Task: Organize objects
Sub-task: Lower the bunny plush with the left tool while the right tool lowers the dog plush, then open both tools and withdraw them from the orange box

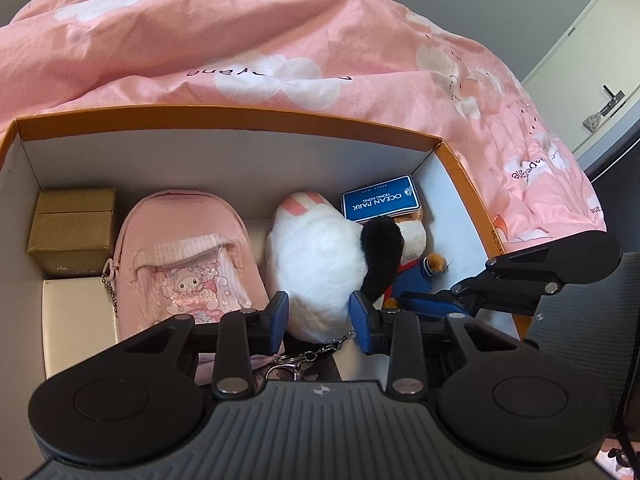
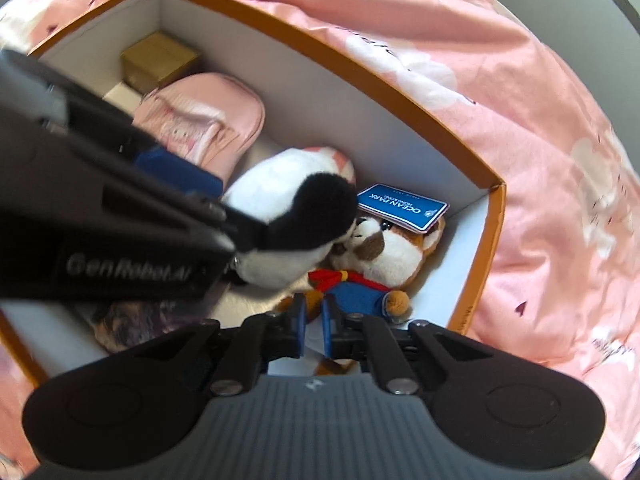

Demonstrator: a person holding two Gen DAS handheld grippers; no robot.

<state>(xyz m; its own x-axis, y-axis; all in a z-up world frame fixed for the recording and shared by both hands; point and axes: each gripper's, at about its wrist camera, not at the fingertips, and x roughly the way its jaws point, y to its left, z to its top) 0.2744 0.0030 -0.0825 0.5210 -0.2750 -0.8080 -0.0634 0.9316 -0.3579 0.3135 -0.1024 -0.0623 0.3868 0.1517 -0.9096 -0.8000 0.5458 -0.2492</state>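
Observation:
An orange-rimmed box [image 1: 240,114] with white walls holds the toys. My left gripper [image 1: 320,314] is shut on the lower end of a white plush with a black patch [image 1: 320,256]; both blue pads press its sides. In the right wrist view one of the left gripper's fingers [image 2: 240,232] lies against that plush [image 2: 280,196]. My right gripper [image 2: 314,320] is nearly shut, with a leg of the brown plush in blue clothes [image 2: 388,252] pinched between its pads. A blue Ocean Park tag [image 2: 404,210] lies on that plush's head.
A pink pouch [image 1: 180,248] and a gold box [image 1: 72,228] fill the left part of the orange box. A metal keychain [image 1: 304,356] hangs under the white plush. Pink bedding [image 1: 240,40] surrounds the orange box. A dark patterned item [image 2: 132,324] lies at its near side.

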